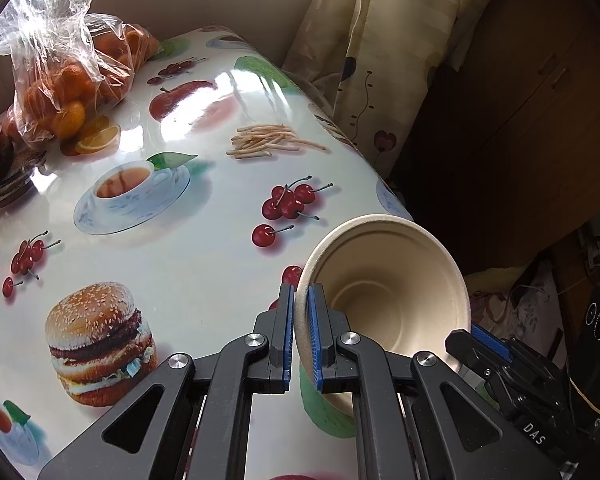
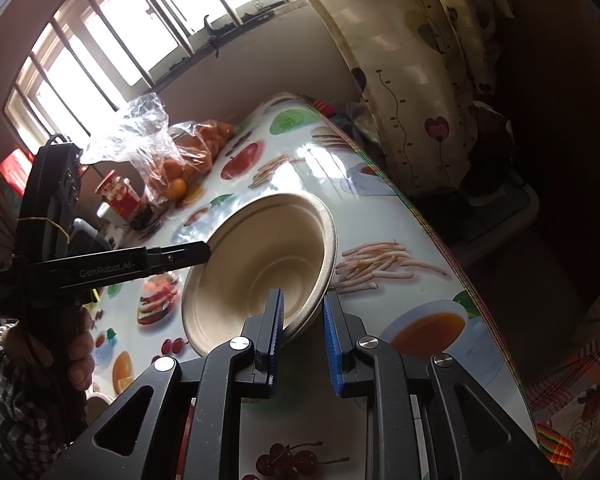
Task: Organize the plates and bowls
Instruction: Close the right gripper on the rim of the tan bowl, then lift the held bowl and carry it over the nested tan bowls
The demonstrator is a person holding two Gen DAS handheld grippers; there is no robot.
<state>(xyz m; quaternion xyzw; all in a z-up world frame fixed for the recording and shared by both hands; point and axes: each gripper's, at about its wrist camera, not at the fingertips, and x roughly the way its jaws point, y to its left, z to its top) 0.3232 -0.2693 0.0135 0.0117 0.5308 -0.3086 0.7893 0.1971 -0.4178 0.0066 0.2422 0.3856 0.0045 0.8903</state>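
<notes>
Left gripper point(image 1: 300, 332) nearest my lens: I have its jaws clenched on the rim of the beige bowl point(image 1: 384, 292). Right gripper point(image 2: 302, 336) pinches the opposite rim. Bowl hangs tilted between both, above the table point(image 1: 188, 248) edge with its food-print cloth. Bag of oranges point(image 1: 72, 84) sits far back.

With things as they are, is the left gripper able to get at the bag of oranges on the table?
Probably not yet. The left gripper is shut on the rim of the paper bowl, which the right gripper also grips. The tabletop path to the bag of oranges looks open.
</notes>
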